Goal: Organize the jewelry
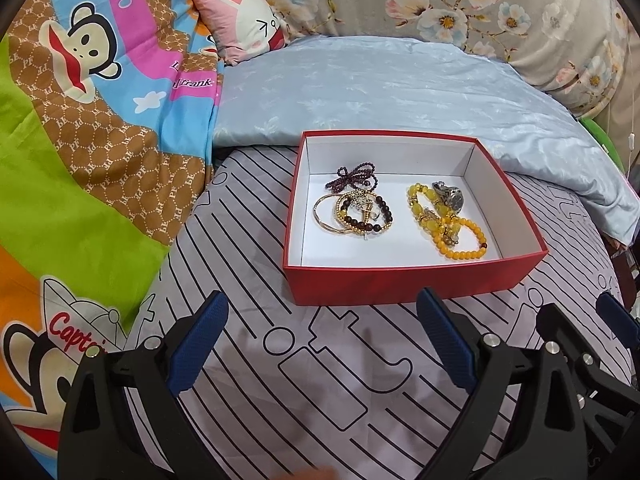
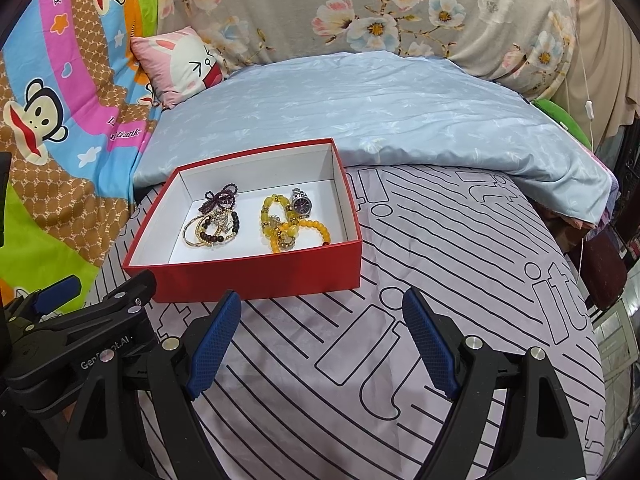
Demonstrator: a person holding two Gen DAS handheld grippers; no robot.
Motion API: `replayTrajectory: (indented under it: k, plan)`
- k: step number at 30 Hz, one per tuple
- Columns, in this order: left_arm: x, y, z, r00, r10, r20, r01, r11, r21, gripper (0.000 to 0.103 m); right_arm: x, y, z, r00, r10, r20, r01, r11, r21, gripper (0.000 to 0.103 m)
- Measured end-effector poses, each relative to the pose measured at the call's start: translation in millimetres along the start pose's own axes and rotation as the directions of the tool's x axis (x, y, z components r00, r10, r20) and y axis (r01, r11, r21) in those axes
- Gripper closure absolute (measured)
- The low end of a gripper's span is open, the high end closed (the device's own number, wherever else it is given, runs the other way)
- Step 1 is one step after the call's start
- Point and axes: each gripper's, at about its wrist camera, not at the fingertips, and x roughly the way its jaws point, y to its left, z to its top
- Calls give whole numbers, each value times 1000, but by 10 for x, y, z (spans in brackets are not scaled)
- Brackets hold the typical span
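A red box (image 1: 400, 280) with a white inside sits on the bed; it also shows in the right wrist view (image 2: 256, 276). Inside lie a dark purple bead string (image 1: 354, 176), gold bangles with dark bead bracelets (image 1: 352, 214), yellow bead bracelets (image 1: 448, 224) and a silver watch (image 1: 450, 196). The watch (image 2: 301, 204) and yellow bracelets (image 2: 288, 228) show again in the right view. My left gripper (image 1: 320, 316) is open and empty, just in front of the box. My right gripper (image 2: 322, 312) is open and empty, near the box's front right corner.
The box rests on a lilac sheet with black line patterns (image 1: 320, 380). A light blue quilt (image 1: 380, 92) lies behind it, a cartoon monkey blanket (image 1: 80, 120) to the left, a pink rabbit pillow (image 1: 244, 20) and a floral pillow (image 2: 360, 12) at the back.
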Motion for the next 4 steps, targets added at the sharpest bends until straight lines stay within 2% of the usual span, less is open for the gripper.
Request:
replayTrajectory:
  k: [4]
  plan:
    - [-7, -5, 3, 1000, 5, 4, -5, 1000, 6, 10, 2, -1, 1, 1000, 1, -1, -1, 1000, 0, 22]
